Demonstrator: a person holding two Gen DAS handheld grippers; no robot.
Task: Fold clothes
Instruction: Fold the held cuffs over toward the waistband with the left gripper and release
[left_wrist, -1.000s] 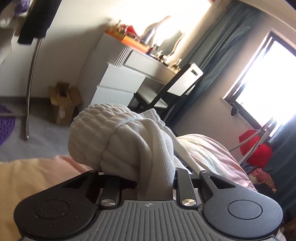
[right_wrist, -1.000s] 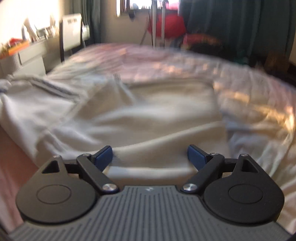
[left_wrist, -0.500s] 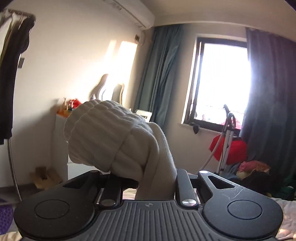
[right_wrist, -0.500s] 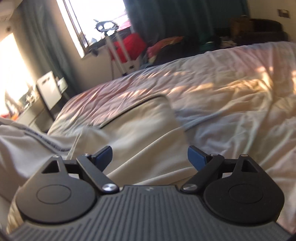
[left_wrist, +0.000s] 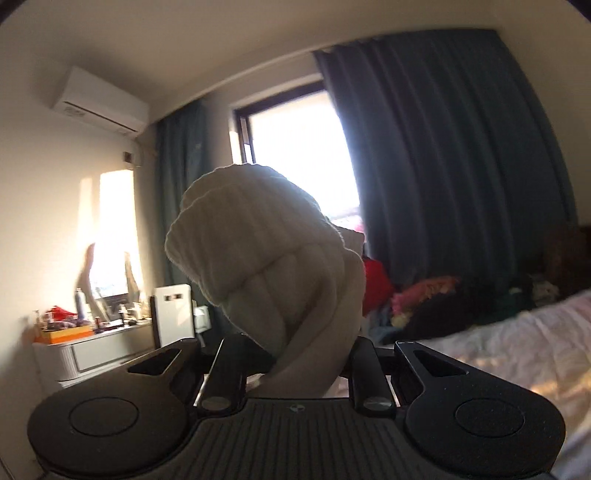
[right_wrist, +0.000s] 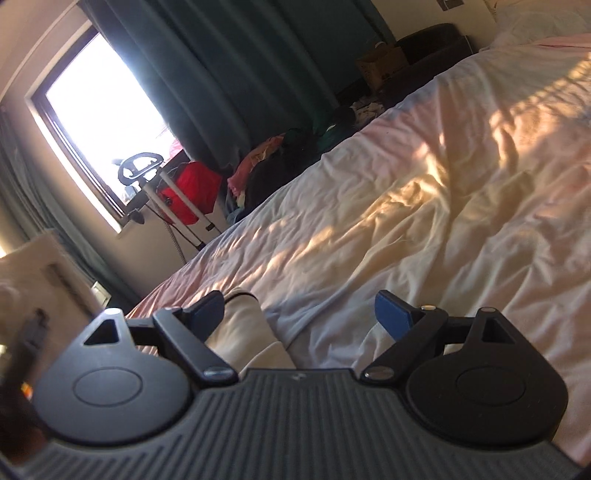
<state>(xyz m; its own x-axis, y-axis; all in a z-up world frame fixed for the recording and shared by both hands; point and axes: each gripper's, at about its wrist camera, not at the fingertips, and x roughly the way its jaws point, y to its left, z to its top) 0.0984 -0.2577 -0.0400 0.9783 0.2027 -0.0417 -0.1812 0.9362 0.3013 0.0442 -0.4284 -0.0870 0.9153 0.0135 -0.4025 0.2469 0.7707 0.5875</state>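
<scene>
White ribbed garment (left_wrist: 273, 273), bunched and raised in front of the window (left_wrist: 299, 162), clamped in the left claw (left_wrist: 295, 363). Right claw (right_wrist: 301, 314) spread wide and gripping nothing, tilted over the bed (right_wrist: 424, 192); a cream cloth edge (right_wrist: 251, 332) lay under its left finger. Curtain (left_wrist: 443, 155) hung right of the window.

Cream ribbed-cuff garment (left_wrist: 280, 280) bunched upright, pinched between fingers (left_wrist: 364, 373).
</scene>
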